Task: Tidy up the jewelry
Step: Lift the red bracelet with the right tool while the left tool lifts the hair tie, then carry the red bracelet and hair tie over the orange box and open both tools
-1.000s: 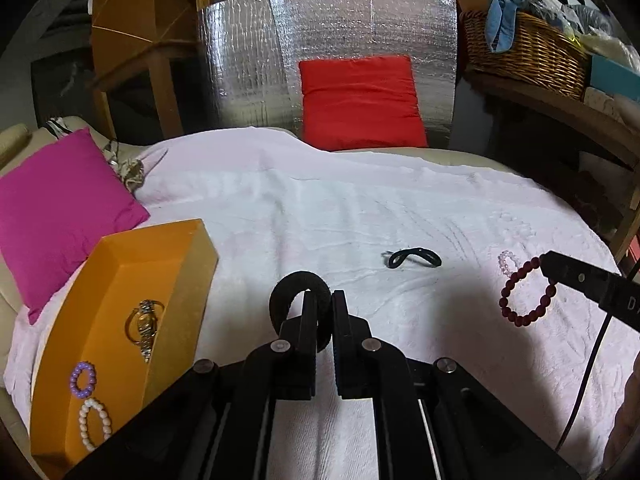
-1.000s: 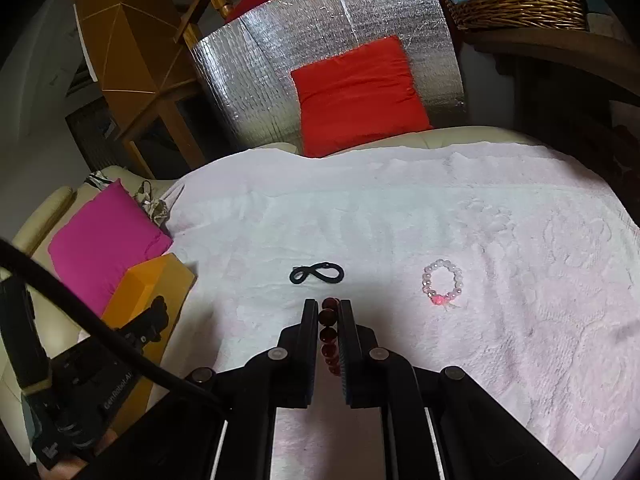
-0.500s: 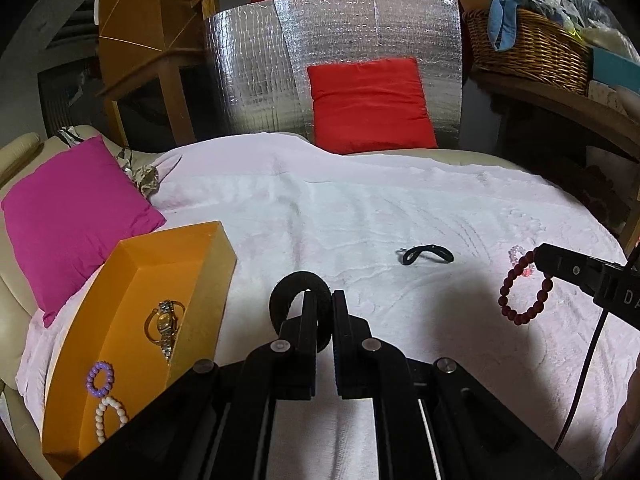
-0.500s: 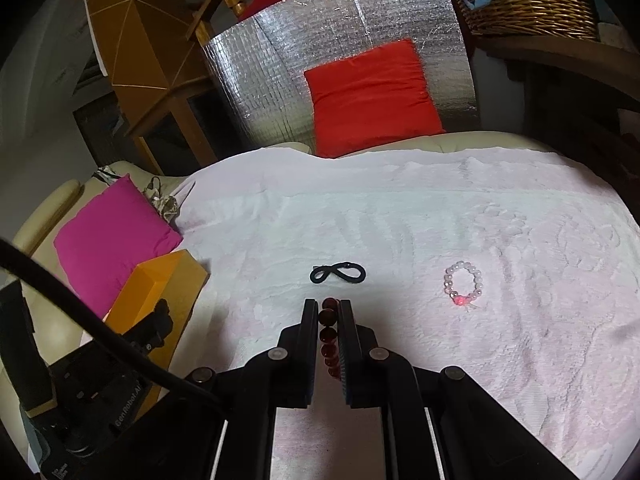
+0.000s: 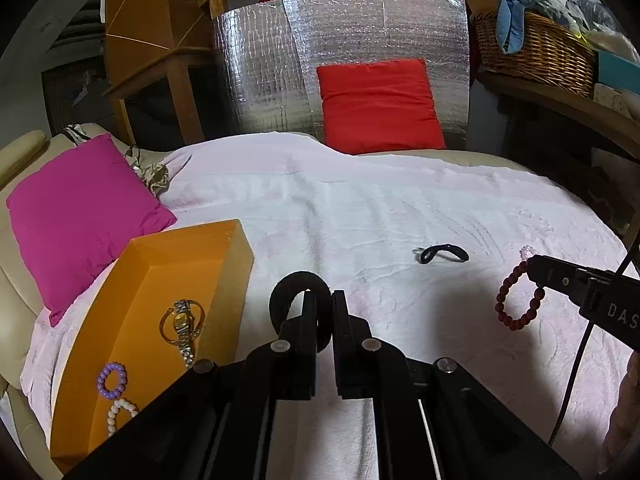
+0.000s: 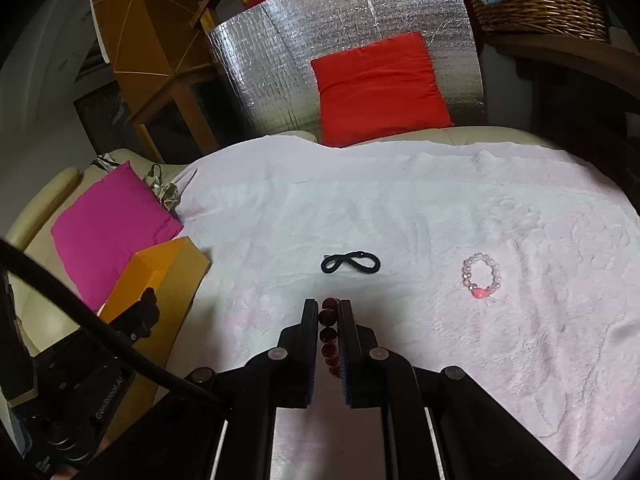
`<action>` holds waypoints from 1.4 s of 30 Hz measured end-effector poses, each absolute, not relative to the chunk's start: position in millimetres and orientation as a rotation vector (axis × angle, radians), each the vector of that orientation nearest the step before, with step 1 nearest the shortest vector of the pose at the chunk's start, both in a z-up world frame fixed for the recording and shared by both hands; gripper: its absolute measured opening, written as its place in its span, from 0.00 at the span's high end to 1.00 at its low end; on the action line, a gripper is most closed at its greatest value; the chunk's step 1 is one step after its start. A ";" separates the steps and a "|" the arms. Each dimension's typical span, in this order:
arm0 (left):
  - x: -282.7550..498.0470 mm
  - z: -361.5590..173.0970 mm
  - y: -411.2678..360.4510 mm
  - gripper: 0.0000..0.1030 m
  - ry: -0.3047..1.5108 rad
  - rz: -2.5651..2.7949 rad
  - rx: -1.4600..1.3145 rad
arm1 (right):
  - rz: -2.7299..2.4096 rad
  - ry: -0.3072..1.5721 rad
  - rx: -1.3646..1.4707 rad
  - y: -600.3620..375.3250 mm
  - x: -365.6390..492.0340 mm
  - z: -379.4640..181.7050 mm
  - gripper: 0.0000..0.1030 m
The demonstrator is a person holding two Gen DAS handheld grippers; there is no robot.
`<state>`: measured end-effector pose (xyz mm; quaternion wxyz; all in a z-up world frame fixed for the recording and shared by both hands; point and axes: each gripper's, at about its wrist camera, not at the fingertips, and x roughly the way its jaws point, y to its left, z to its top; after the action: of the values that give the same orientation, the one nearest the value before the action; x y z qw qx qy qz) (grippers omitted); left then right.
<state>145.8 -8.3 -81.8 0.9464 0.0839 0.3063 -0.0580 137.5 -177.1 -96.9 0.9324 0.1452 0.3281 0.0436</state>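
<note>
My left gripper (image 5: 324, 300) is shut on a thick black hair band (image 5: 289, 288) and holds it above the white towel, just right of the orange box (image 5: 224, 256). In the box lie a gold watch (image 5: 182, 326), a purple bead bracelet (image 5: 112, 377) and a white bead bracelet (image 5: 120, 412). My right gripper (image 6: 327, 307) is shut on a dark red bead bracelet (image 6: 329, 336), which also hangs in the left wrist view (image 5: 518, 300). A thin black hair tie (image 6: 350, 263) and a pink bead bracelet (image 6: 482, 276) lie on the towel ahead.
A magenta cushion (image 5: 80, 216) lies left of the box. A red cushion (image 5: 378, 106) leans on a silver foil panel (image 5: 340, 60) at the back. A wicker basket (image 5: 536, 52) stands on a shelf at the right. The white towel (image 5: 360, 208) covers the sofa.
Both grippers have shifted left and slightly back, so the box and cushions sit further right in view. Each keeps its hold on its item.
</note>
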 end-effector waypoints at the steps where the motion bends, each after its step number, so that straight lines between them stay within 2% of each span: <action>1: 145.7 -81.2 -6.2 0.93 0.624 -0.117 0.168 | 0.090 0.671 0.294 -175.6 137.7 -97.0 0.90; 21: 139.6 -72.8 48.0 0.93 0.608 -0.061 0.112 | 0.149 0.681 0.252 -125.3 144.3 -98.7 0.90; 42: 136.7 -69.5 144.9 0.93 0.597 0.121 0.023 | 0.269 0.635 0.244 -61.0 141.1 -80.3 0.90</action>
<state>136.7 144.9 -69.5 0.9539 0.0115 0.2940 0.0594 141.1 -61.0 -80.3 0.9339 0.1194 0.3105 0.1313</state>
